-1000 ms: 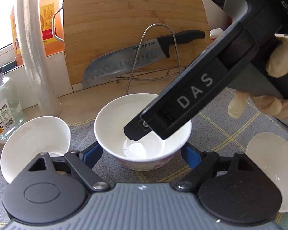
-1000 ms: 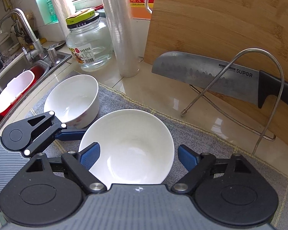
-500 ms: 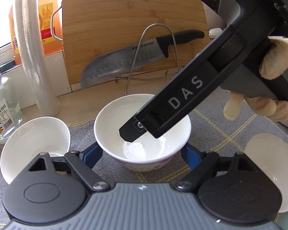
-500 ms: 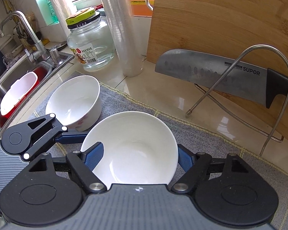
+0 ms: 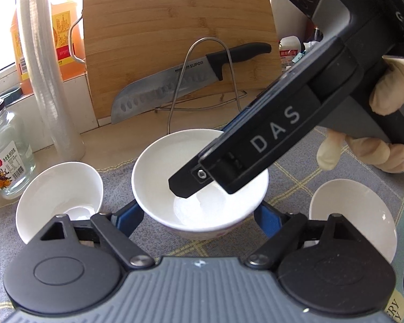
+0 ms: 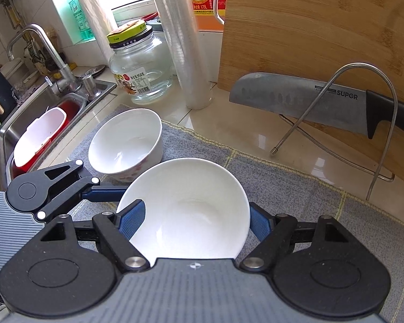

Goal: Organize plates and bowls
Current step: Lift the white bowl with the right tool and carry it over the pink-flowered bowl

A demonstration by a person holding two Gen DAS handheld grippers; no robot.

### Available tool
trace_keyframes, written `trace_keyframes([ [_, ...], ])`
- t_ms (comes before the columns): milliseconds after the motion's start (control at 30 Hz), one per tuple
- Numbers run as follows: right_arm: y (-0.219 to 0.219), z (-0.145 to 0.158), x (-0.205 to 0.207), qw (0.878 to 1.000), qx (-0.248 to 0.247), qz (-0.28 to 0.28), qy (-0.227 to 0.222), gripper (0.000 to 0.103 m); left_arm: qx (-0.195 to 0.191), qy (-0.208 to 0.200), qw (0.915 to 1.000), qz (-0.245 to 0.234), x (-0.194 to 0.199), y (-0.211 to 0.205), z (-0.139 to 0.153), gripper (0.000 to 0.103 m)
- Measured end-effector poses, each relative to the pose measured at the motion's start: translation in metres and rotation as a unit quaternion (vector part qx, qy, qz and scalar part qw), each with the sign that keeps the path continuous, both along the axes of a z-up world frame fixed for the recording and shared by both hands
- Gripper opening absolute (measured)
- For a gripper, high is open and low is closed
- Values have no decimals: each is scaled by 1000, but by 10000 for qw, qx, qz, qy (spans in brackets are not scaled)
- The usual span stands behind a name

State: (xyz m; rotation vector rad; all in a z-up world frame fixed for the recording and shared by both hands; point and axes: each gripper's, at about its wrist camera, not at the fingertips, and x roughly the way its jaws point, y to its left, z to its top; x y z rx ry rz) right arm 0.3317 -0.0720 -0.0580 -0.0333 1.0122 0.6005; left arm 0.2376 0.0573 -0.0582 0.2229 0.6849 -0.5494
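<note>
Over the last second the right gripper point(image 6: 196, 220) has drawn its jaws in. They stood wide of the bowl point(image 6: 185, 210) on both sides, and now the blue pads point(image 6: 132, 216) sit at its rim on either side, so they seem to be pinching it, though how firmly cannot be told. In the left wrist view the same gripper has slid a little across above the bowl, its tip hanging over the white inside. The bowl itself has not shifted. It sits on the grey cloth point(image 6: 296, 183) on the worktop, squarely between both pairs of jaws. The left gripper point(image 5: 199, 215) has held its place, jaws spread to either side of the bowl's base with a gap visible on each side. This suggests the grasp is just being made and the lift has not begun. The left gripper is likely only steadying or waiting, and would have to stay clear as the bowl rises. A second bowl point(image 6: 126, 140) stands ahead and to the left of the right jaws, close to the held one, and is a probable place to nest it. A shallow dish point(image 5: 355, 215) lies to the right of the left jaws, untouched. A smooth glazed rim pinched from the sides may slip if the lift is hurried.
</note>
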Motion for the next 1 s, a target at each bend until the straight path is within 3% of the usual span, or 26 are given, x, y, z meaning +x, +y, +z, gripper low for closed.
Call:
trace_keyframes([
  [467,-18,36,-59,9994,197,-225,-151,86,-16,-40,9994,-354,-50,-5,35,88],
  [1000,-46,51,-117,9968,9,-726,-331,86,-82,-143,9959,-885,-88,-31,47,88],
])
